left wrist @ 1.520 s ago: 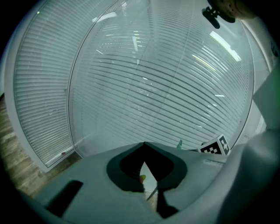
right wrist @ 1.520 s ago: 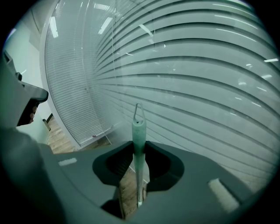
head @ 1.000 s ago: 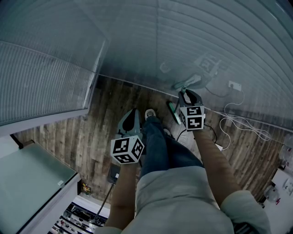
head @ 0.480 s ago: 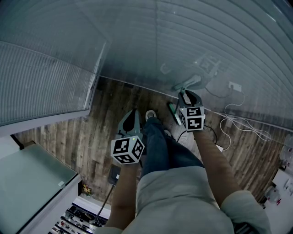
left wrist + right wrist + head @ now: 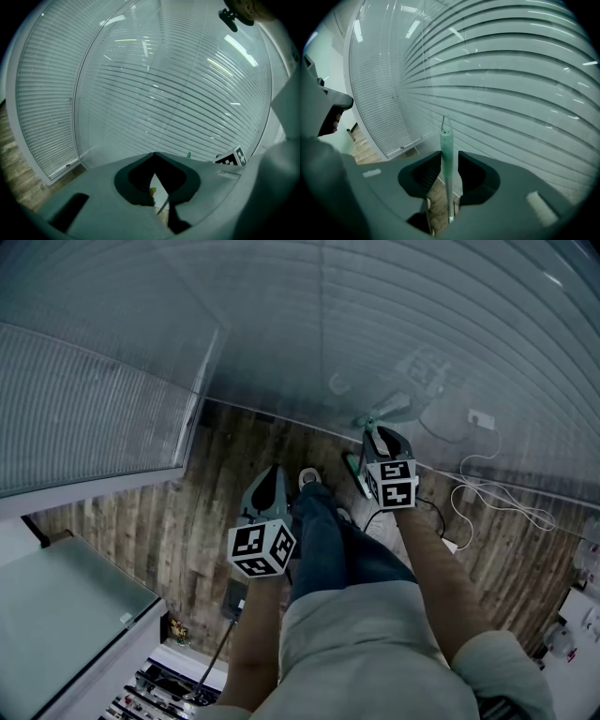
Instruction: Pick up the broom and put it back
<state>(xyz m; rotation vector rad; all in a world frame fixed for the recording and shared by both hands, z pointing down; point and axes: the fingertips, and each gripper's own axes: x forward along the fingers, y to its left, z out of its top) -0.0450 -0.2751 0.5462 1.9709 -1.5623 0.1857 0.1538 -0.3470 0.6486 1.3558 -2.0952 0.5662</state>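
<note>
Right gripper (image 5: 450, 157) was loose, jaws apart round broom handle (image 5: 446, 140), not squeezing. Handle stood up between jaws, in front of window blinds (image 5: 511, 84). Left gripper (image 5: 154, 154) was clenched tight, nothing inside.

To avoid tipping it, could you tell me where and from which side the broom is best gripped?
Grip the broom on its slim handle just below the top loop, from the room side: it stands near upright close to the glass wall, which blocks the far side. The right gripper has open jaws around it.
</note>
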